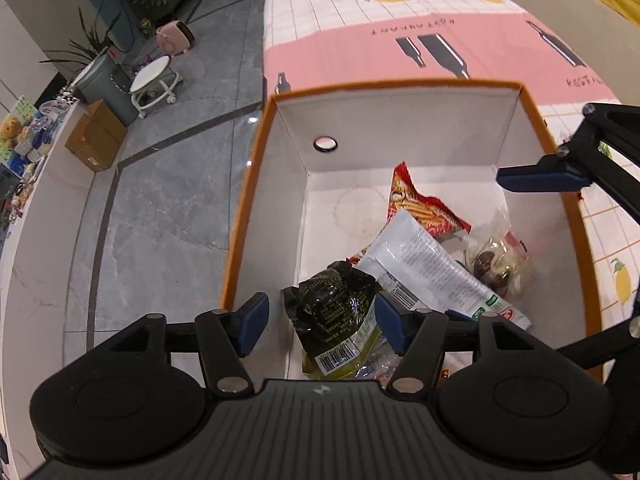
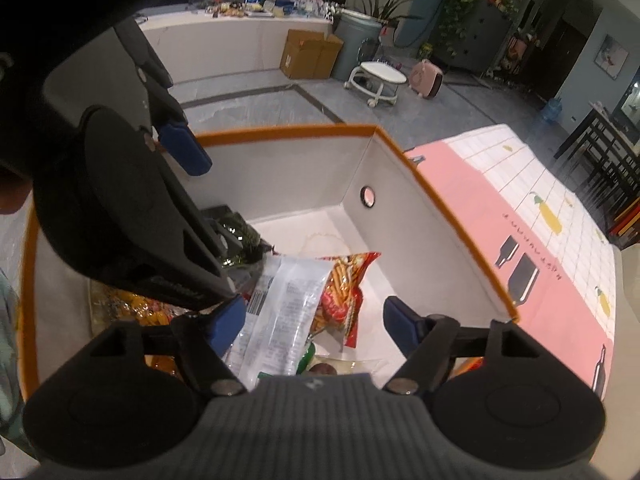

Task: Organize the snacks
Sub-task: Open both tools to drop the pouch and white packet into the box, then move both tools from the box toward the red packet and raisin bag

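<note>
An orange-rimmed box [image 1: 248, 184] with white inner walls holds the snacks: a dark green packet [image 1: 332, 316], a clear white wrapper [image 1: 424, 268], a red stick-snack bag [image 1: 420, 208] and a clear bag of chocolates [image 1: 496, 264]. My left gripper [image 1: 320, 324] is open above the dark packet, its pads on either side and apart from it. My right gripper [image 2: 316, 320] is open and empty over the white wrapper [image 2: 280, 308] and red bag [image 2: 344, 296]. One right fingertip [image 1: 540, 178] shows over the box's right wall. The left gripper [image 2: 132, 208] looms at the left.
The box [image 2: 460, 232] stands on a pink and white tablecloth [image 1: 360, 40] near the table's left edge. Beyond is grey tiled floor [image 1: 168, 208] with a white stool [image 1: 154, 80], a cardboard carton [image 1: 94, 136] and a white counter.
</note>
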Tool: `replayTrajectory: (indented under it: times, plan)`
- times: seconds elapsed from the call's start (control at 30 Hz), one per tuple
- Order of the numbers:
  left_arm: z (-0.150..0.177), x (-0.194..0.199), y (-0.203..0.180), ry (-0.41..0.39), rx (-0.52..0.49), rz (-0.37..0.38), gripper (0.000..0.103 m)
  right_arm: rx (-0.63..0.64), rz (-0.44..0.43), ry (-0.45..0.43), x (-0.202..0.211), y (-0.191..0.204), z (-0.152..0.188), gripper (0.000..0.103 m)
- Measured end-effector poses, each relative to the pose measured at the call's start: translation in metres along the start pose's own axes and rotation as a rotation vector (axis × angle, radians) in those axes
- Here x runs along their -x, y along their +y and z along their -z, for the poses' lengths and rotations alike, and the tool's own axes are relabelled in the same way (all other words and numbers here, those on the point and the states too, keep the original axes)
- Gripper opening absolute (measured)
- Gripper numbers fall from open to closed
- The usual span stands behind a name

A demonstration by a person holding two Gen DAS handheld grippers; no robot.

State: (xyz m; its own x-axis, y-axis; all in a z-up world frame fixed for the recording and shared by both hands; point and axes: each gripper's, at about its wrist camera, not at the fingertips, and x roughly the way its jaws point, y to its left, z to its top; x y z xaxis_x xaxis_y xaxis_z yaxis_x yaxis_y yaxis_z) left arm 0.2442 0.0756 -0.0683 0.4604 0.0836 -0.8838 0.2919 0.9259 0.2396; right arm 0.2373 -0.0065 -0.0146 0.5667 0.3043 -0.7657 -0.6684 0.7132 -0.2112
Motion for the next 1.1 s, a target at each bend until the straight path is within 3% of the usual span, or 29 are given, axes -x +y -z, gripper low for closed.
replayTrajectory:
  times: [0.23, 0.4, 0.8, 0.97, 1.1]
  plan:
    - [0.000, 0.029, -0.004, -0.067, 0.066, -0.023, 0.073, -0.029, 0.010, -0.070, 0.035, -0.005, 0.004, 0.080]
    - [0.002, 0.056, -0.019, -0.138, 0.056, -0.034, 0.073, -0.051, 0.032, -0.117, 0.061, -0.011, 0.017, 0.082]
    - [0.015, 0.095, -0.078, -0.277, 0.011, -0.037, 0.076, -0.173, 0.122, -0.198, 0.113, -0.042, 0.084, 0.083]
    - [0.021, 0.098, -0.111, -0.332, -0.019, 0.016, 0.076, -0.232, 0.173, -0.218, 0.125, -0.057, 0.124, 0.083]
    - [0.017, 0.088, -0.138, -0.330, -0.063, 0.080, 0.076, -0.295, 0.210, -0.210, 0.127, -0.072, 0.158, 0.084]
